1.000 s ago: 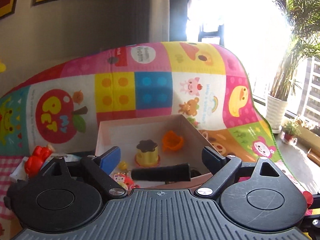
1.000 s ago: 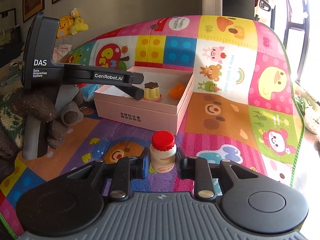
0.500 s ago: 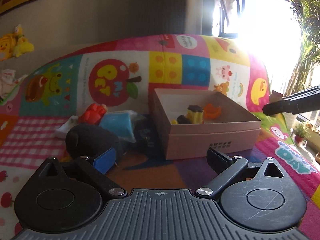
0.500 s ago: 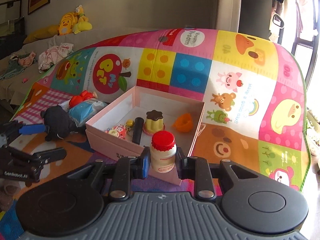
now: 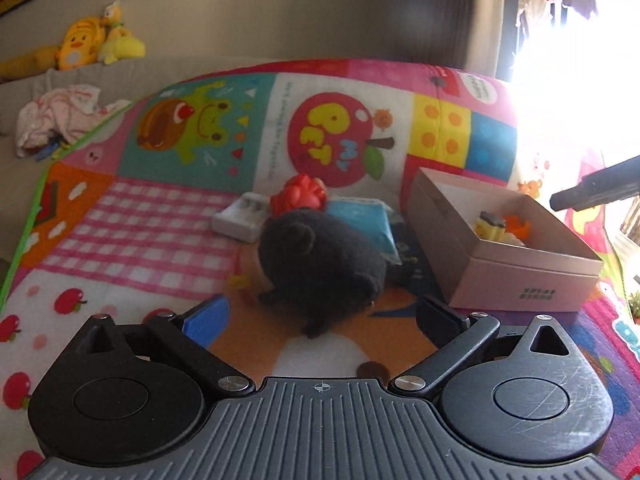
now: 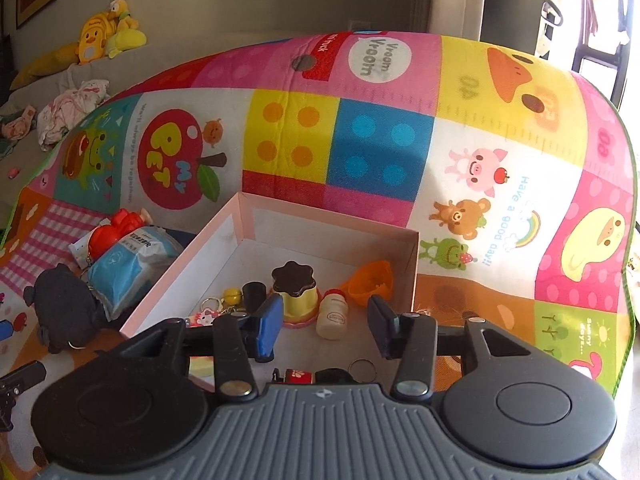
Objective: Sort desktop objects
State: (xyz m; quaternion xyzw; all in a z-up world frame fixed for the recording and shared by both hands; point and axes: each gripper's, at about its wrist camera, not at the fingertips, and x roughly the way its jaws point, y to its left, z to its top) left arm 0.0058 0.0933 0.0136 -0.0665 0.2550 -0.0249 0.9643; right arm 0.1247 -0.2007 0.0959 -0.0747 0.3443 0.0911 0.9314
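Over the play mat [image 5: 132, 236], the left hand-held gripper [image 5: 320, 316] is hovering with its jaws spread wide and nothing between them, facing the black plush toy [image 5: 320, 264] lying just ahead. Its body is stretching away from the camera, its long axis running roughly along the line the gripper is pointing. Behind it are lying a red toy [image 5: 298, 198], a blue packet [image 5: 360, 216] and a white charger [image 5: 240, 216]; the pink box [image 5: 520, 284] is standing to the right. To do this step well, I judge the jaws should be straddling the toy across its narrow width before closing.

Above the pink box [image 6: 180, 276], the right hand-held gripper [image 6: 322, 322] is opening its jaws, and the small bottle [image 6: 333, 314] is sitting inside the box between them, with neither pad pressing on it. The bottle is leaning, red cap away from the camera, beside the pudding toy [image 6: 296, 292] and the orange funnel [image 6: 370, 280].
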